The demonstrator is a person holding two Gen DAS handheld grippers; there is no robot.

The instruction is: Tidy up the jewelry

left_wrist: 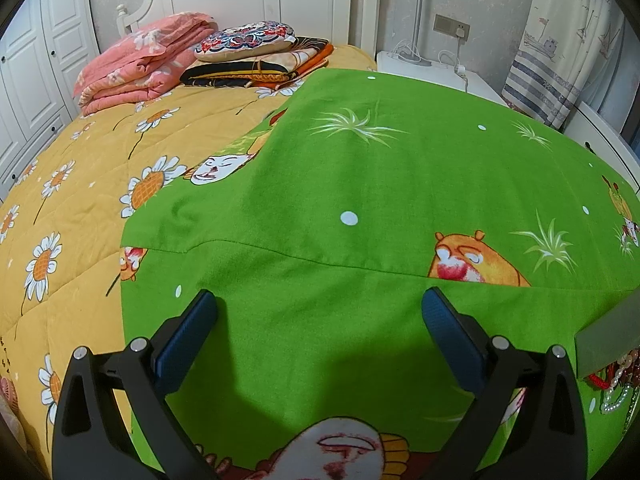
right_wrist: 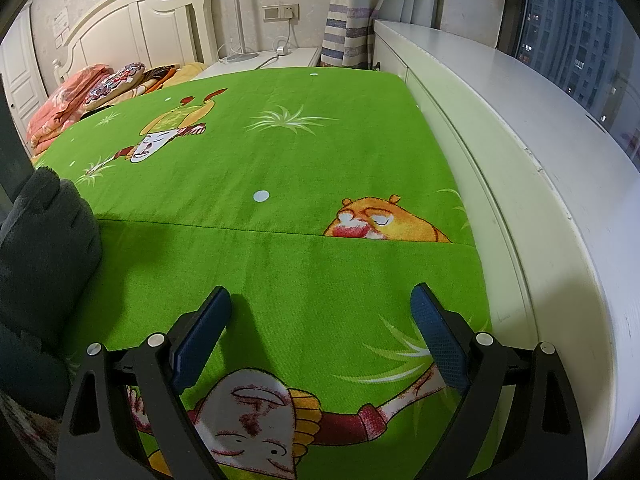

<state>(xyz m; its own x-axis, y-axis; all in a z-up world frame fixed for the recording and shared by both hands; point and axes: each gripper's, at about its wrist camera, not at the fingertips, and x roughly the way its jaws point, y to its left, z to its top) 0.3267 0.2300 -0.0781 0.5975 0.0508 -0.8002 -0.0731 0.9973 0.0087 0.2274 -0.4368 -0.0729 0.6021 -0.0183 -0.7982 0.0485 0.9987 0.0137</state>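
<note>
In the left wrist view a pile of jewelry point(left_wrist: 614, 384), with pearl beads, a red cord and a green bead string, lies at the far right edge beside a grey box edge point(left_wrist: 604, 340). My left gripper point(left_wrist: 320, 300) is open and empty over the green cartoon cloth point(left_wrist: 360, 184), left of the jewelry. My right gripper point(right_wrist: 322, 296) is open and empty over the same green cloth point(right_wrist: 280, 160). No jewelry shows in the right wrist view.
The cloth lies on a bed with a yellow daisy quilt point(left_wrist: 72, 184). Folded blankets and a pillow point(left_wrist: 248, 40) sit near the headboard. A white nightstand point(left_wrist: 424, 68) stands behind. A white ledge point(right_wrist: 520, 128) runs along the right. A dark fleece sleeve point(right_wrist: 44, 240) is at left.
</note>
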